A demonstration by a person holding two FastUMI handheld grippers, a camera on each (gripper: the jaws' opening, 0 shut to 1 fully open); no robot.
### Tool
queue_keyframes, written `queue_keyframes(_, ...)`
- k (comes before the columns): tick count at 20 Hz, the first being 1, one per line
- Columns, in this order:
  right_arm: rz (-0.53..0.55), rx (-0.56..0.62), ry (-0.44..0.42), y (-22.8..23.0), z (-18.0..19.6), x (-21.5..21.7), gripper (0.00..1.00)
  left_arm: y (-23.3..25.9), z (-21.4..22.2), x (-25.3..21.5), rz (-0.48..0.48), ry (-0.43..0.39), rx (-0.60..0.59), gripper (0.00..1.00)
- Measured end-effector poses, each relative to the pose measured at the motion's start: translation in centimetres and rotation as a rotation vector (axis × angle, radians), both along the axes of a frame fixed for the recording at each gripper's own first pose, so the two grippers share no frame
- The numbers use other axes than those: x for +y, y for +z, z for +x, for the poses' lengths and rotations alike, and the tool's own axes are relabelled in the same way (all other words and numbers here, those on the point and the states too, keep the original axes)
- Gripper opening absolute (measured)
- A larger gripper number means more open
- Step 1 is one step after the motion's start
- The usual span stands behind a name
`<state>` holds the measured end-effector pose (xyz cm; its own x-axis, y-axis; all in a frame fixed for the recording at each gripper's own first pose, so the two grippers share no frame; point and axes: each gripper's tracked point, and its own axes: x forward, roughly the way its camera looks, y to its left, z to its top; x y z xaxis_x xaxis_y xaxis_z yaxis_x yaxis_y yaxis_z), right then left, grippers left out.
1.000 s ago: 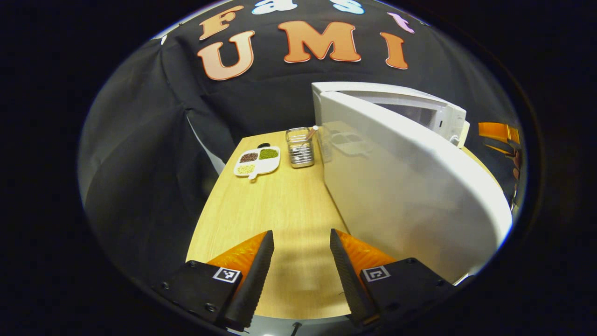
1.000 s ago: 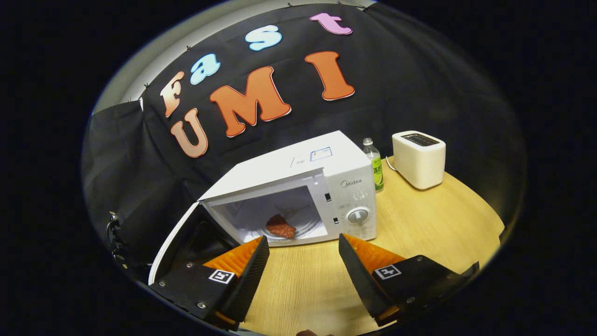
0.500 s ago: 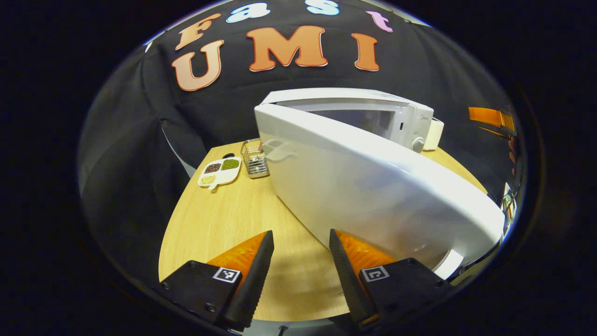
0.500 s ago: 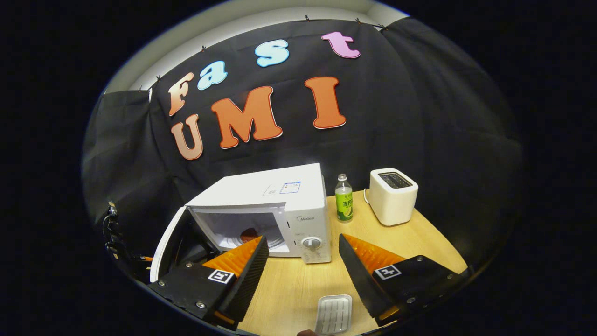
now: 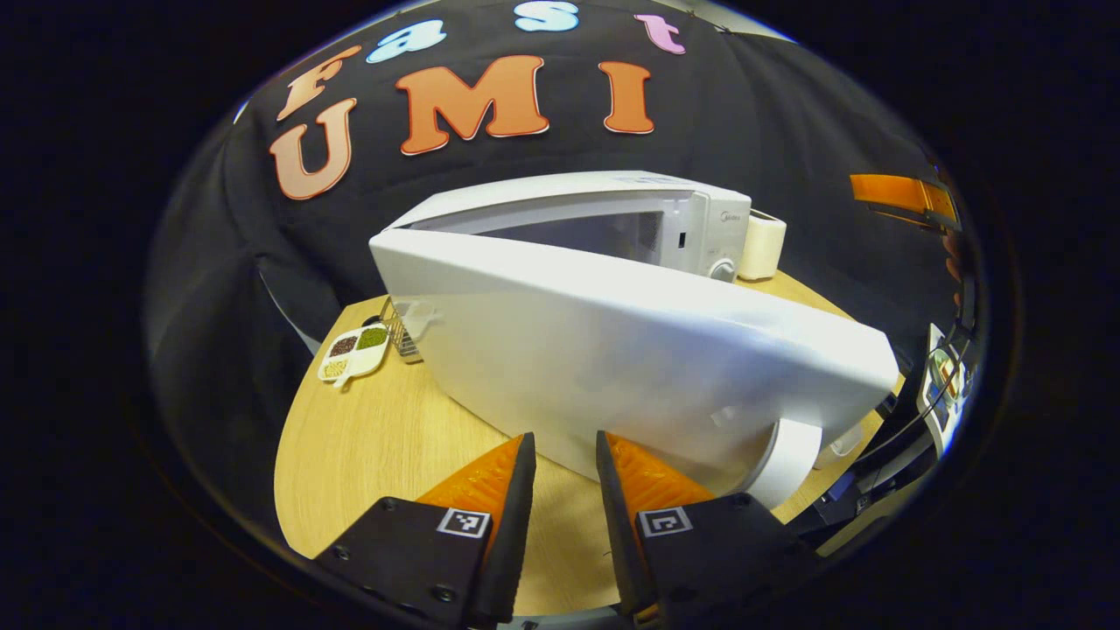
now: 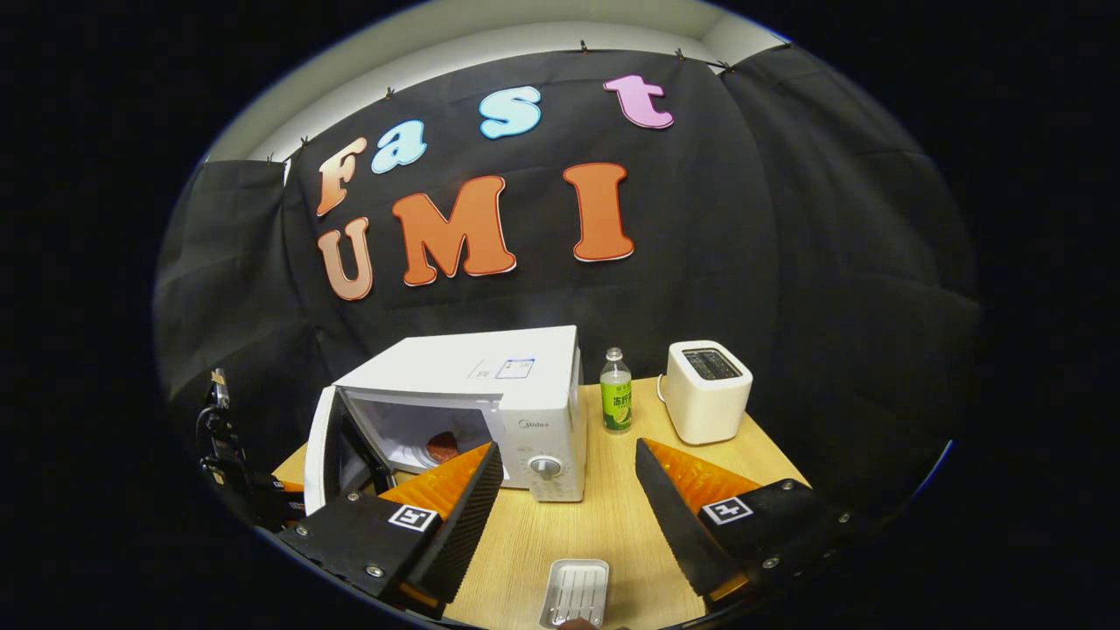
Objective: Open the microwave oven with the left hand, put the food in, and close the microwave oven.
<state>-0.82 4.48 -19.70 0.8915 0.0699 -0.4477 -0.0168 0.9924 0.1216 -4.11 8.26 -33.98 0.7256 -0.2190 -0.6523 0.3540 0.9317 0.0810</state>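
In the left gripper view, the left gripper (image 5: 564, 464) sits low over the wooden table (image 5: 367, 437) with its jaws narrow, a slim gap between them and nothing held. Right ahead of the fingertips stands the microwave door (image 5: 630, 350), swung partly open and blocking most of the table beyond; whether the fingertips touch it cannot be told. Behind the door is the microwave (image 5: 612, 206), its cavity partly visible over the door's top edge. To the left of the door lie a divided dish of grains (image 5: 353, 350) and a wire holder (image 5: 401, 331), the holder half hidden by the door's edge. A toaster (image 5: 761, 248) peeks out just beyond the microwave's right side.

In the right gripper view, the right gripper (image 6: 569, 481) hangs over the table's near side, jaws wide and empty. The microwave (image 6: 490, 394) stands ahead with its door (image 6: 325, 451) open to the left, and the food (image 6: 442, 444), a reddish piece, lies inside the cavity. Right of the microwave stand a green bottle (image 6: 616, 402) and the toaster (image 6: 707, 391), apart from each other. A small white tray (image 6: 577, 591) lies on the table between the fingers, near the bottom edge.
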Motion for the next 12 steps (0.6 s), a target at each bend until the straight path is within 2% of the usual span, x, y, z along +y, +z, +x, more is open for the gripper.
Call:
queue_keyframes(4,-0.023,-0.013,-0.009,0.7,-0.2,-1.1,0.94,0.7,1.1,-3.1,-0.021,-0.049,-0.027,0.47)
queue_keyframes(5,-0.026,-0.016,-0.013,0.9,-0.3,-1.3,0.94,0.8,1.5,-3.9,-0.028,-0.062,-0.034,0.44)
queue_keyframes(6,-0.028,-0.016,-0.019,0.9,-0.4,-1.5,0.94,0.9,1.8,-4.5,-0.028,-0.077,-0.035,0.47)
queue_keyframes(7,-0.027,-0.015,-0.022,1.0,-0.5,-1.8,0.94,1.0,2.0,-5.4,-0.032,-0.095,-0.040,0.44)
queue_keyframes(8,-0.032,-0.016,-0.030,1.1,-0.5,-2.2,0.94,1.2,2.3,-6.2,-0.039,-0.112,-0.048,0.48)
queue_keyframes(12,-0.040,-0.022,-0.057,1.5,-0.8,-3.0,0.94,1.3,3.6,-9.5,-0.039,-0.164,-0.079,0.46)
